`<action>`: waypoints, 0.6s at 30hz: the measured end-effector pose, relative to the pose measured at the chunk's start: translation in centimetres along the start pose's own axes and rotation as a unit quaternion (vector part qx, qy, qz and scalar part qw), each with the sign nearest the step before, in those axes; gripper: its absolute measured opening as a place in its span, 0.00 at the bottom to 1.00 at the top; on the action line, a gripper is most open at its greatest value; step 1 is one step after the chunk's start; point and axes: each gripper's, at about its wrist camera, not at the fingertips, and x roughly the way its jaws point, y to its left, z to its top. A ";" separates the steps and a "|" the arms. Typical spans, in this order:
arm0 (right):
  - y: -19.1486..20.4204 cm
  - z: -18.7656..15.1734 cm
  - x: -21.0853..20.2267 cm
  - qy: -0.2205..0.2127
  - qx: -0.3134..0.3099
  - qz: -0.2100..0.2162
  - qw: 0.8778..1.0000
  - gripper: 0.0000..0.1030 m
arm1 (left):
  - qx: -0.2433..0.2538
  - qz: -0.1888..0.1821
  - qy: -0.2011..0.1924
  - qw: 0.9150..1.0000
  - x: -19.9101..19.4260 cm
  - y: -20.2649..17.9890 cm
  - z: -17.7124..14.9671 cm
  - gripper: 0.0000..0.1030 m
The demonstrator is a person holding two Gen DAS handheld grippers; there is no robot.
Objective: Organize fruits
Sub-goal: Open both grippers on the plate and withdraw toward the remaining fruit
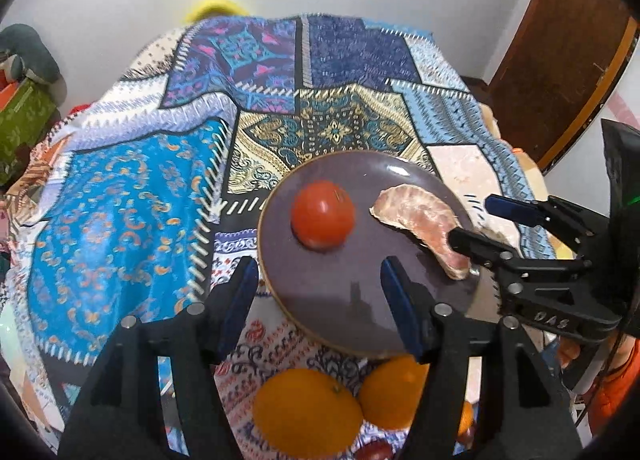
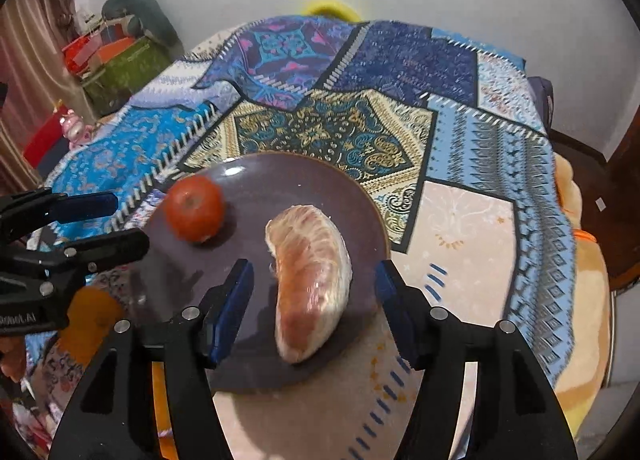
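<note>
1. Fruit sorting is under way on a bench draped in a blue-and-gold patchwork cloth (image 1: 132, 196), with a round grey-purple ceramic plate (image 1: 340, 300) as the collecting spot.
2. Directly ahead of the left gripper (image 1: 316, 284) sits a round red tomato-like fruit (image 1: 323, 220) on the plate; the gripper's blue-padded jaws stand apart with nothing between them, and the fruit lies free beyond the tips.
3. Between the spread jaws of the right gripper (image 2: 314, 292) lies a peeled pink pomelo segment (image 2: 310, 284), curved like a crescent, resting on the plate's near half. The pads stand clear of it on both sides, so it is not gripped.
4. Seen from the left wrist, the right gripper (image 1: 476, 220) reaches in from the right, with the segment's far end just past its fingertips.
5. Beneath and behind the left gripper, off the plate, two round orange citrus fruits (image 1: 308, 408) wait on the cloth, touching each other and just beside the plate's near rim.
6. My reading: both pieces have been put down on the plate and the placing step is finished.
7. Next move likely calls for backing each gripper off without nudging the plated fruit, then bringing the left gripper back and down over the nearer orange, jaws wide enough to span it, since it looks round and liable to roll.
</note>
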 end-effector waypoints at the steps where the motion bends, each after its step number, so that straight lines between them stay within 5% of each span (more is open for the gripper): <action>1: 0.0 -0.3 -0.9 -0.007 0.001 0.001 1.000 0.58 | 0.003 0.003 -0.007 1.000 -0.8 -0.2 -0.3 0.62; 10: 0.3 -4.1 -9.0 -0.054 -0.011 -0.013 0.998 0.60 | 0.018 0.010 -0.051 0.999 -7.3 -1.6 -4.6 0.70; 18: 0.4 -9.6 -13.9 -0.071 -0.019 -0.043 0.996 0.71 | 0.035 0.007 -0.044 0.998 -9.0 -4.4 -9.0 0.77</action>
